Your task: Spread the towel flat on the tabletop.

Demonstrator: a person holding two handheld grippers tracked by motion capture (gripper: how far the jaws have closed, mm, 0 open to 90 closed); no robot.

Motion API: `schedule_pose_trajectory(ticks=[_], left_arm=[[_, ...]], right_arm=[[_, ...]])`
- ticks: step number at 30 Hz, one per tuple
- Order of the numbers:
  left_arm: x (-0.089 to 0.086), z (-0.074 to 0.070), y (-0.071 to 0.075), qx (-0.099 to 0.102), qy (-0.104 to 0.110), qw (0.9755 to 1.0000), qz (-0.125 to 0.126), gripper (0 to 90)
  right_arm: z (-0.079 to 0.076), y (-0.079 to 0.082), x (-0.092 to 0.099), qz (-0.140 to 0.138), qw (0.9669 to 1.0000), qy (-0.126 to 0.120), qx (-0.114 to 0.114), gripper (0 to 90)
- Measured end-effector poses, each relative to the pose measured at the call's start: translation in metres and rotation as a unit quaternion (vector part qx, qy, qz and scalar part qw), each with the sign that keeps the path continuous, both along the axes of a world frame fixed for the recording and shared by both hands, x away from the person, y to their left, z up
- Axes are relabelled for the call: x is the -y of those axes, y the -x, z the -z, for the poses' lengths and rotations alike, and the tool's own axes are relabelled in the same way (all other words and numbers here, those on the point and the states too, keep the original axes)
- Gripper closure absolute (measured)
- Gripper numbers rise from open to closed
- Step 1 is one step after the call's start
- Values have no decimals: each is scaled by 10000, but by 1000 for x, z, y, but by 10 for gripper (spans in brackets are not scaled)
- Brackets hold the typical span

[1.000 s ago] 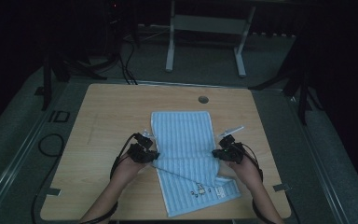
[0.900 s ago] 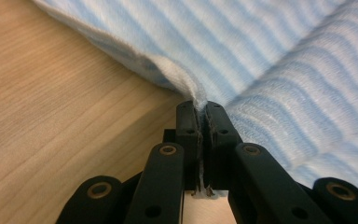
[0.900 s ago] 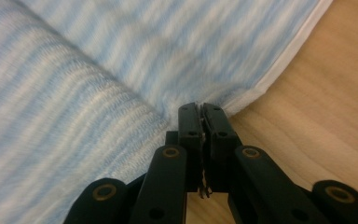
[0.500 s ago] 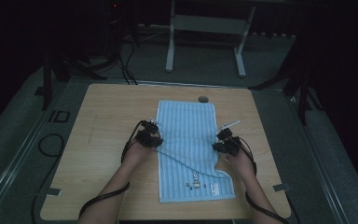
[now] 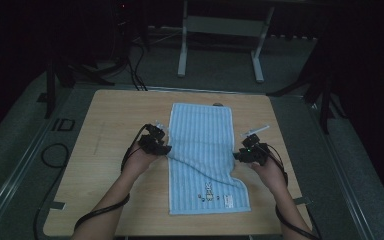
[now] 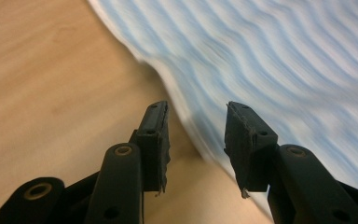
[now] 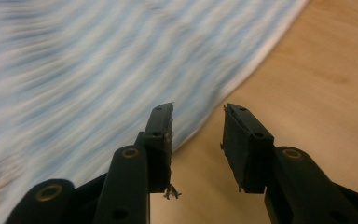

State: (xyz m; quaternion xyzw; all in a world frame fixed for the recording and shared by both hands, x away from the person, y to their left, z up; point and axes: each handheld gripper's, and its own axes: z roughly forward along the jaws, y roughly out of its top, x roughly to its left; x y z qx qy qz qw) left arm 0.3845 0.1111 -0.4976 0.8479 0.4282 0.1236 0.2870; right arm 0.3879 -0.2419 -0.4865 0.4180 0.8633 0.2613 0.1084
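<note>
high view: both grippers' jaws (just opened, empty) flank the towel (image 5: 202,145).

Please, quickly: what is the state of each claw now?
Left claw: open, just opening, holding nothing, beside the light blue striped towel.
Right claw: the same.

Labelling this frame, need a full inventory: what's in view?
towel: 1, light blue striped, table centre, near part under a fold, small print and label near its front edge
table: 1, light wood, centre
frame: 1, grey metal, on floor behind table
cables: several, black, floor at back left
left gripper: 1, black, at towel's left edge, open
right gripper: 1, black, at towel's right edge, open
</note>
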Motion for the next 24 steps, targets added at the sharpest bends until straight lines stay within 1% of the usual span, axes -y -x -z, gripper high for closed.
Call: schedule_pose_trajectory(ticks=[1,2,3,4,5,6,7,8,9,10,11,13,14,15,16,17,18,20,22,24], left_arm=[[2,-2,14,16,47,9997,222,598],[3,-3,22,1,47,9993,376,603],[7,-4,33,39,67,9988,480,620],[11,-4,43,16,111,9977,667,656],[16,-3,52,-96,147,9959,887,670],[24,1,61,-179,165,9941,1061,678],[31,4,67,-234,75,9927,1177,711],[35,8,70,-295,78,9918,1243,712],[41,14,72,-460,81,9899,1339,759],[45,19,74,-440,16,9899,1346,768],[48,23,75,-500,-48,9896,1349,804],[51,28,76,-585,-69,9886,1388,822],[51,30,77,-602,-44,9889,1360,849],[51,32,78,-618,-73,9885,1375,849],[50,33,80,-654,-50,9885,1363,850],[50,34,83,-677,-83,9879,1395,849],[49,35,87,-662,-134,9877,1410,849],[47,36,95,-688,-93,9869,1454,849],[44,36,103,-717,-94,9859,1507,848],[43,36,112,-756,-33,9850,1550,847]], right_arm=[[-3,8,1,-60,10000,-37,31,654],[-6,22,2,-168,9997,-121,95,690],[-7,31,2,-286,9994,-165,88,712],[-8,42,1,-455,9988,-188,70,754],[-7,53,0,-577,9981,-208,80,784],[-5,62,-1,-682,9973,-268,24,815],[-1,71,-4,-857,9959,-274,-79,822],[4,77,-7,-942,9953,-187,-132,838],[8,81,-9,-999,9948,-125,-161,847],[14,85,-12,-1044,9942,-65,-229,847],[20,87,-13,-1067,9940,14,-252,848],[28,89,-13,-986,9946,132,-280,856],[33,90,-13,-1001,9943,201,-319,856],[37,91,-13,-1014,9938,276,-365,856],[40,93,-13,-1005,9935,378,-382,856],[41,95,-12,-998,9938,357,-341,856],[41,97,-10,-1017,9935,316,-399,856],[41,103,-9,-1078,9927,328,-419,854],[42,110,-8,-1120,9923,220,-472,838],[42,116,-8,-1168,9919,175,-476,823]])
